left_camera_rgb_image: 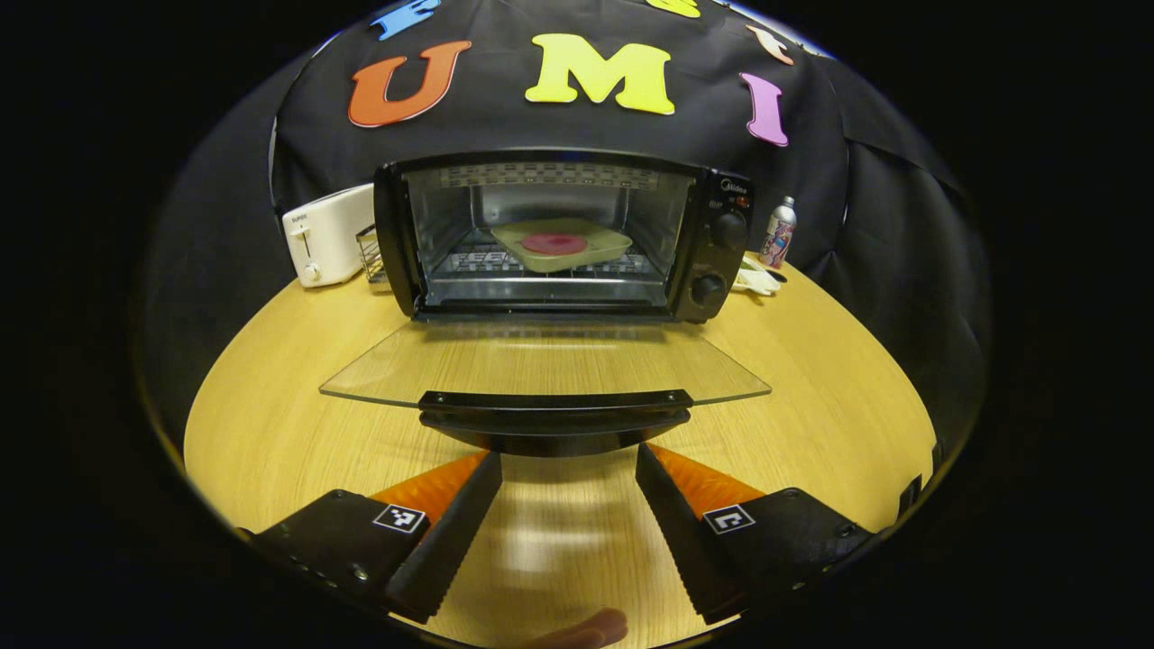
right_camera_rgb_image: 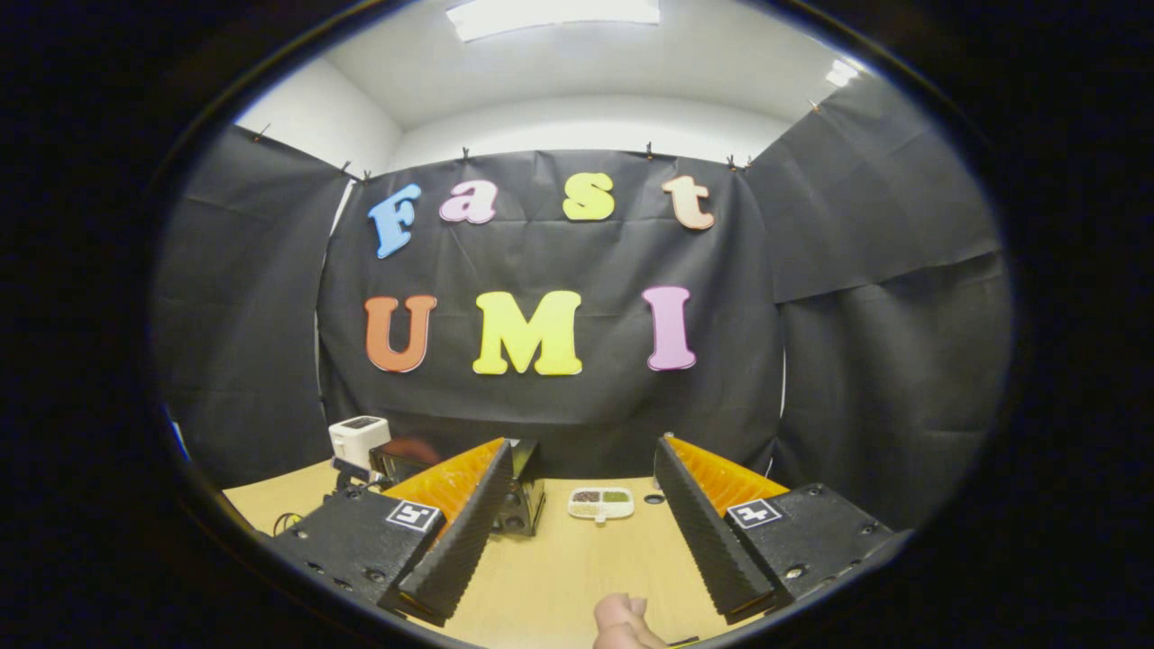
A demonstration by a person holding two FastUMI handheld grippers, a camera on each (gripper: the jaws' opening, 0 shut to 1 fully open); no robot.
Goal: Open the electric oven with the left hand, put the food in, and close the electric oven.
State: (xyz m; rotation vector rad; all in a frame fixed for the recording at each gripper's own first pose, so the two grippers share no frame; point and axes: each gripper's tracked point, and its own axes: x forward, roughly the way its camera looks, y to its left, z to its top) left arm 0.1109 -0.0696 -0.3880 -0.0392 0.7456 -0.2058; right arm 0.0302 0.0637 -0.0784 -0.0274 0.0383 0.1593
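1. Oven point(left_camera_rgb_image: 559, 234) is seen at the back of the wooden table point(left_camera_rgb_image: 297, 379) in the left gripper view, with its glass door point(left_camera_rgb_image: 541, 365) let down flat towards the camera.
2. A wire rack point(left_camera_rgb_image: 487, 261) is set inside the oven, and a pale tray point(left_camera_rgb_image: 561, 245) rests on it.
3. A flat round red piece of food point(left_camera_rgb_image: 554, 243) lies in the middle of the tray.
4. Two dials point(left_camera_rgb_image: 718, 257) are mounted on the oven's right panel, one above the other.
5. The door's dark handle point(left_camera_rgb_image: 554, 419) is found at the near edge of the glass, just beyond the left gripper point(left_camera_rgb_image: 568, 464).
6. The left gripper's fingers point(left_camera_rgb_image: 451, 532) are spread wide; nothing is held between them, and whether the tips touch the handle cannot be told.
7. A white toaster point(left_camera_rgb_image: 326, 234) stands to the left of the oven, with a small wire holder point(left_camera_rgb_image: 370, 254) between the two.
8. A bottle point(left_camera_rgb_image: 778, 233) stands to the right of the oven, and a white dish point(left_camera_rgb_image: 755, 278) lies near it.
9. In the right gripper view, the right gripper point(right_camera_rgb_image: 583, 487) is held above the table with its fingers point(right_camera_rgb_image: 460, 532) apart and nothing gripped.
10. Beyond it a white divided dish point(right_camera_rgb_image: 601, 503) is seen on the table point(right_camera_rgb_image: 559, 577), with dark and green contents in its compartments.
11. A fingertip point(right_camera_rgb_image: 622, 617) shows at the bottom edge of that view.
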